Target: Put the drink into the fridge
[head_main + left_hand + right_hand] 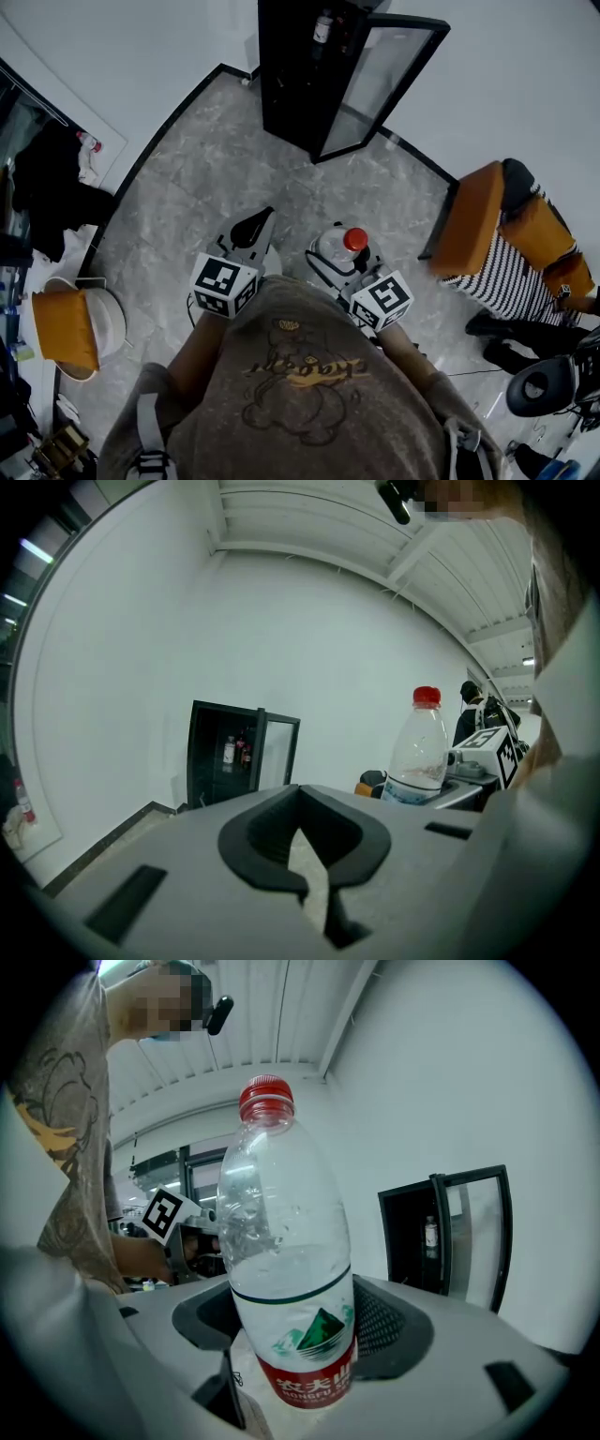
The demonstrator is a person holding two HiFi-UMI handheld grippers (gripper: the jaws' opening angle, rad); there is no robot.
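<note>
The drink is a clear water bottle (286,1279) with a red cap and a red and white label. My right gripper (298,1335) is shut on its lower body and holds it upright. From the head view the bottle (342,246) is in front of my chest, in my right gripper (337,261). My left gripper (258,223) is beside it to the left, shut with nothing in it (300,794). The black fridge (300,66) stands ahead against the wall with its glass door (375,80) swung open. A bottle (430,1232) stands on a shelf inside the fridge.
An orange armchair with a striped cushion (497,230) stands at the right. An orange stool (70,328) is at the left, near dark clothes by the wall. A black chair base (544,384) is at the lower right. Grey marble floor (234,159) runs to the fridge.
</note>
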